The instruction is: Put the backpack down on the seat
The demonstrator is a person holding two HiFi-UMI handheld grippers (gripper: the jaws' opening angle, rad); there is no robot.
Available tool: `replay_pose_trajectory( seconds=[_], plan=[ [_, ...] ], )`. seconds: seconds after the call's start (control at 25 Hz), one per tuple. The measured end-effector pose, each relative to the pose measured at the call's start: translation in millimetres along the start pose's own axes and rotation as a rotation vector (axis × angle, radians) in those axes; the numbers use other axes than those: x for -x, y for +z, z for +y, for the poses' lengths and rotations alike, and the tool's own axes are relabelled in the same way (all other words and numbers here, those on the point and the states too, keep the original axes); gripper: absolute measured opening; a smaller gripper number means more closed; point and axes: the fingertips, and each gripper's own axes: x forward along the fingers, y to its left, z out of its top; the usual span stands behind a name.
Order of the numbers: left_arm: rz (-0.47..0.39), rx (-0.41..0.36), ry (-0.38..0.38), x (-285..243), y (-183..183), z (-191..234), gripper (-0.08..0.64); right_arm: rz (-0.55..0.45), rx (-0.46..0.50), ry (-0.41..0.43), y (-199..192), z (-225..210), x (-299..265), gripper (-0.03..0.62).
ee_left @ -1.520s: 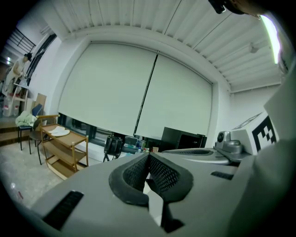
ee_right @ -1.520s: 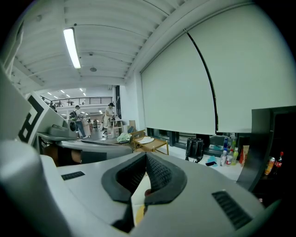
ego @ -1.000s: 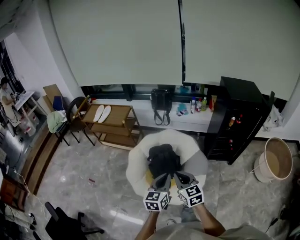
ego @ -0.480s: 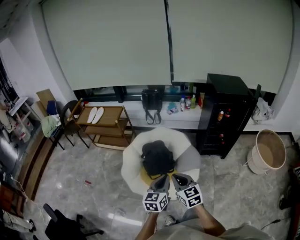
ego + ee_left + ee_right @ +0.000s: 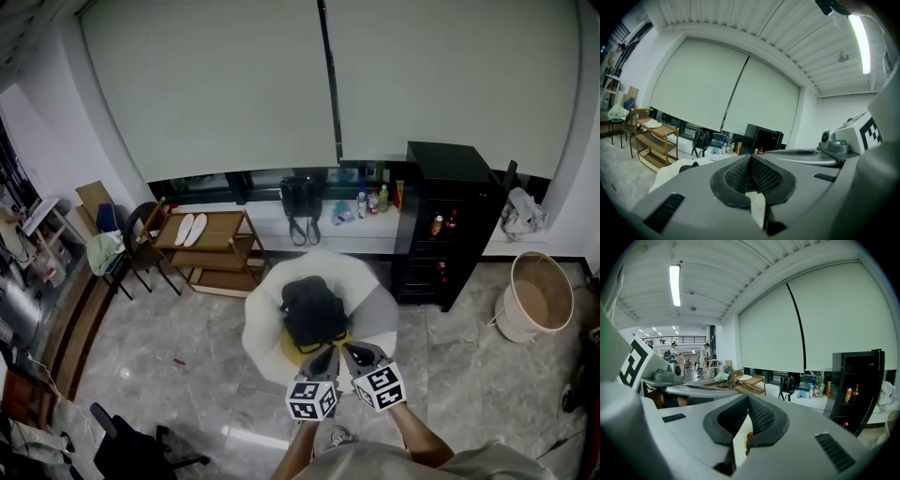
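In the head view a black backpack (image 5: 309, 311) lies on top of a round white seat (image 5: 261, 328), with a yellow patch (image 5: 292, 351) showing under its near edge. Both grippers hover side by side just in front of the backpack, pointing at it. My left gripper (image 5: 327, 354) is shut with nothing in it, and my right gripper (image 5: 349, 352) is shut and empty too. In the left gripper view the left gripper (image 5: 750, 161) has its ribbed pads pressed together, with the seat (image 5: 670, 171) beyond. The right gripper (image 5: 747, 401) looks the same in the right gripper view.
A second black bag (image 5: 300, 197) stands on the window ledge among bottles. A black cabinet (image 5: 445, 225) stands right of the seat, a wooden shelf rack (image 5: 214, 246) left of it. A round basket (image 5: 539, 295) sits far right, an office chair (image 5: 131, 448) at the lower left.
Both grippers have drawn back a little from the backpack, still shut. The backpack stays on the seat, and the yellow patch at its near edge now shows.
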Motion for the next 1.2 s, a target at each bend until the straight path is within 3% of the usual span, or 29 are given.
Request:
replay_pose_trajectory(
  seconds=[0.68, 1.2],
  plan=[
    [-0.002, -0.002, 0.043, 26, -32, -75, 0.031, -0.015, -0.017, 0.011, -23, -8, 88, 0.028],
    [0.025, -0.031, 0.069, 91, -72, -129, 0.031, -0.014, -0.055, 0.034, -54, 40, 156, 0.028]
  ],
)
